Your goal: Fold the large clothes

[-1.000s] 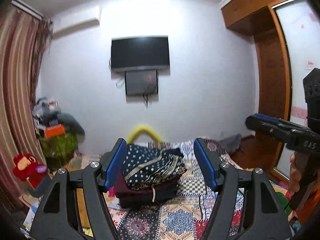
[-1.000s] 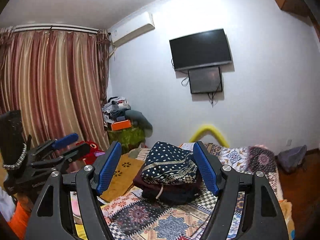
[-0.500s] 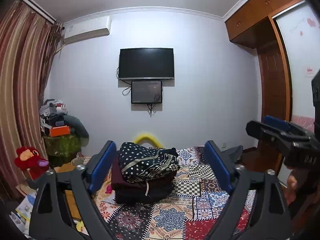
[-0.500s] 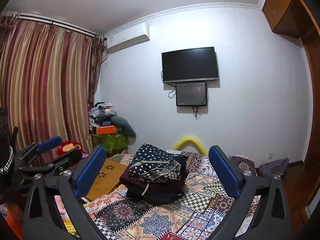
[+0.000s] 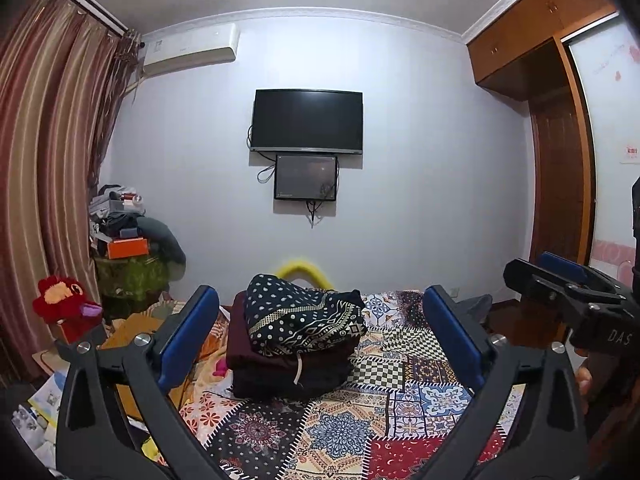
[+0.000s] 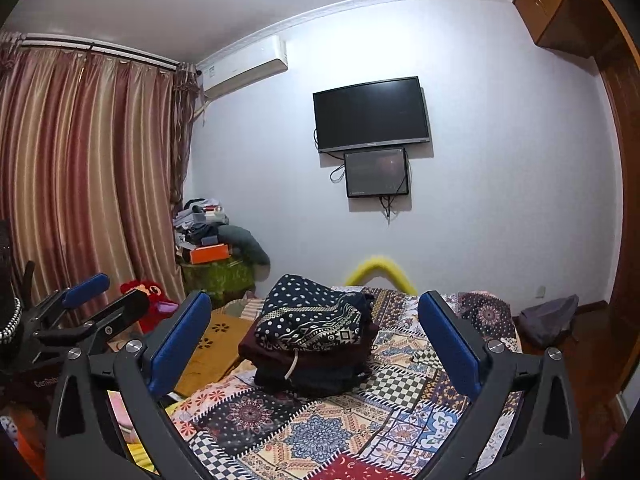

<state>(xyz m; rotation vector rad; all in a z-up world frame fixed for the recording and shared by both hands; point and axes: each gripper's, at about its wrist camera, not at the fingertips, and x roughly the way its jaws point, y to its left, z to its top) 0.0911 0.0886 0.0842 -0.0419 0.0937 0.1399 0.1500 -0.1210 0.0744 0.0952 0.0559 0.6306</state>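
Observation:
A stack of folded clothes [image 5: 294,344] sits on the patchwork bedspread [image 5: 340,432]; the top piece is dark blue with white dots, with maroon and black pieces under it. It also shows in the right wrist view [image 6: 316,340]. My left gripper [image 5: 320,328] is open and empty, held above the bed, short of the stack. My right gripper [image 6: 316,328] is open and empty too, at about the same distance. Each gripper shows at the edge of the other's view: the right one [image 5: 560,280] and the left one [image 6: 96,300].
A TV [image 5: 307,120] hangs on the far wall. Striped curtains [image 6: 80,184] fill the left side. A cluttered green table [image 5: 132,276] and a red plush toy [image 5: 64,308] stand at the left. A wooden wardrobe [image 5: 560,160] is at the right. A yellow foam arch [image 6: 380,272] is behind the bed.
Both grippers have opened wider and drawn back from the stack, tilting upward. The stack has stayed in place on the bed.

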